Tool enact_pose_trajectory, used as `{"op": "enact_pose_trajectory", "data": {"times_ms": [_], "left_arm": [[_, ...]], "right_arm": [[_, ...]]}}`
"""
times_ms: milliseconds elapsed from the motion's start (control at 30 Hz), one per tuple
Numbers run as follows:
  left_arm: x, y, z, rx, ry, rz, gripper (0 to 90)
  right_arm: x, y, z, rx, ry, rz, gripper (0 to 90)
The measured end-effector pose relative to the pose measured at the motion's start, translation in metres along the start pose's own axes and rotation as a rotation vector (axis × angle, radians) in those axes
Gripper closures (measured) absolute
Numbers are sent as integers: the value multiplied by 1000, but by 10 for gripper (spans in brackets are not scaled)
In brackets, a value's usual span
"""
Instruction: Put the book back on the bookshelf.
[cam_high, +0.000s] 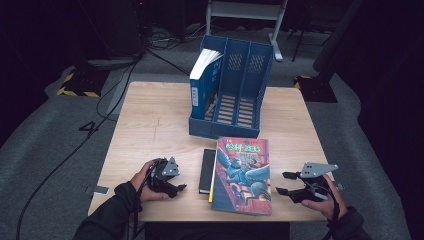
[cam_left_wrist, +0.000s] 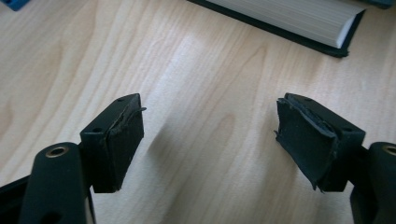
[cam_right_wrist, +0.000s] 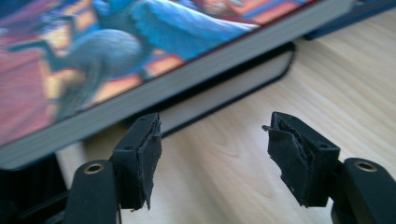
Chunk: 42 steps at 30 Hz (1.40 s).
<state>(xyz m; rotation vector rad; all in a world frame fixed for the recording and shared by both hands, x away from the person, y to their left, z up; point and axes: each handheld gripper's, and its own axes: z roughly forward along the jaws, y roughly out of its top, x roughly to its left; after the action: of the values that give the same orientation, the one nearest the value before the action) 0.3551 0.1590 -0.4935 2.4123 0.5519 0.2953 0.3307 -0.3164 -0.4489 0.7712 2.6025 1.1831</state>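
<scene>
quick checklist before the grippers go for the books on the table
1. Left gripper open with nothing between its pads: ok.
2. Right gripper open and empty, facing the books' edges: ok.
3. Colourful book lies flat on top of the black book: ok.
4. Top book squared up with the one below: not ok, it sits offset, so the black book sticks out at its left.
5. Free slots in the blue file rack: ok, the middle and right slots look empty; a blue book fills the left one.
6. Which gripper moves first: cannot tell.
</scene>
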Motion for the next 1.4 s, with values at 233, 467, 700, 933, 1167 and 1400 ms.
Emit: {"op": "enact_pose_trajectory", "data": {"times_ms": [233,467,700,933,1167,1400], "left_arm": [[5,-4,4,-28,-47,-52,170],[7,-9,7,-74,-72,-53,147],[7,-8,8,-73,-71,-54,145],[7,-8,8,-72,-71,-53,142],[7,-8,8,-71,-73,-53,142],[7,-7,9,-72,-76,-50,142]], "right_arm": [[15,10,-7,-24,61,9,338],[24,23,-2,12,87,8,292],[21,27,8,65,83,33,242],[14,32,19,121,133,72,186],[16,42,29,163,155,61,160],[19,45,27,169,131,37,168]]}}
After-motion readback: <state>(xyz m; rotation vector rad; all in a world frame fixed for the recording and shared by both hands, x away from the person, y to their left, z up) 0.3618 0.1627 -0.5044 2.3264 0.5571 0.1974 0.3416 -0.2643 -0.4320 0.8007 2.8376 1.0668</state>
